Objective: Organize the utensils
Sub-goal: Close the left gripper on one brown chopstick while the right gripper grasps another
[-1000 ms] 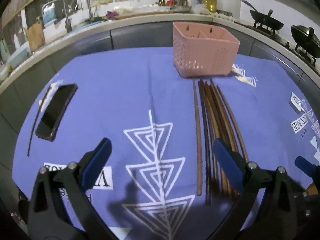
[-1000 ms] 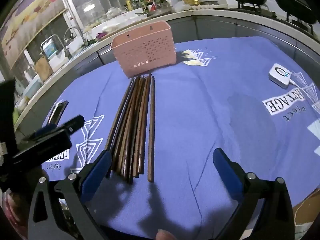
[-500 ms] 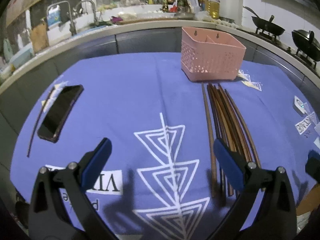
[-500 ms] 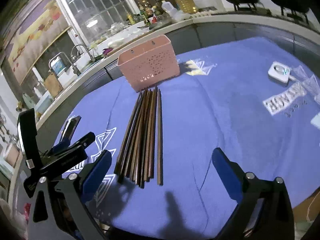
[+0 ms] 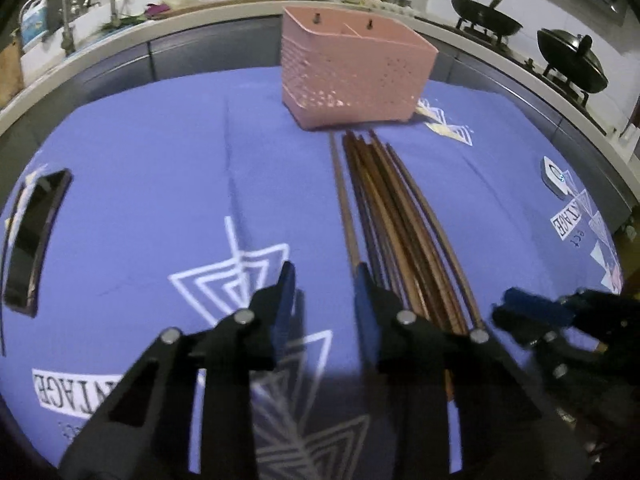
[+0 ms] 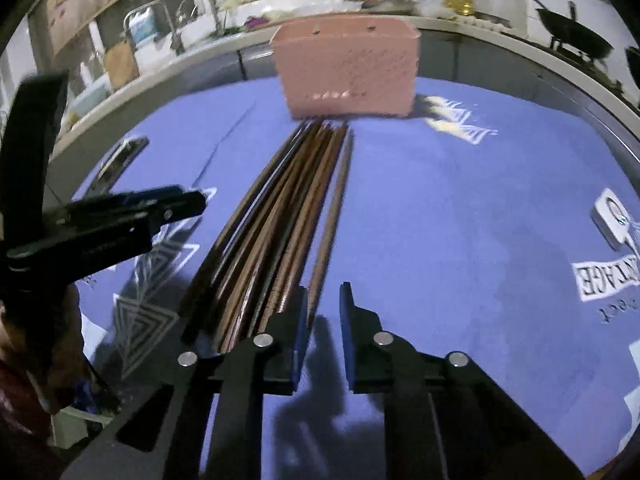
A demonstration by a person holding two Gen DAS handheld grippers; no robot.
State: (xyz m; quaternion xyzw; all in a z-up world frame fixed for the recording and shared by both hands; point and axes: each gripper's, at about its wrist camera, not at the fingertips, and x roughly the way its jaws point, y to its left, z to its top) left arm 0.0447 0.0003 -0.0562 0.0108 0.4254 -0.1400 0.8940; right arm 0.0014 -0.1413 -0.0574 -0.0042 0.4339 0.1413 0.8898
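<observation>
Dark brown wooden chopsticks (image 5: pixel 394 216) lie bunched on the purple cloth (image 5: pixel 160 168) before the pink perforated basket (image 5: pixel 348 76). Both the left gripper (image 5: pixel 324 280) and right gripper (image 6: pixel 323 296) have just been narrowing, gripping nothing; pinching several sticks could scatter them.

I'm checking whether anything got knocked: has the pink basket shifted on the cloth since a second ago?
No. The pink basket sits at the same spot, just beyond the chopsticks' far tips and beside the white triangle print. Only the cameras moved.

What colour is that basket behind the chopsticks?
Pink, with small perforations in its walls; the basket shows best in the left wrist view.
</observation>
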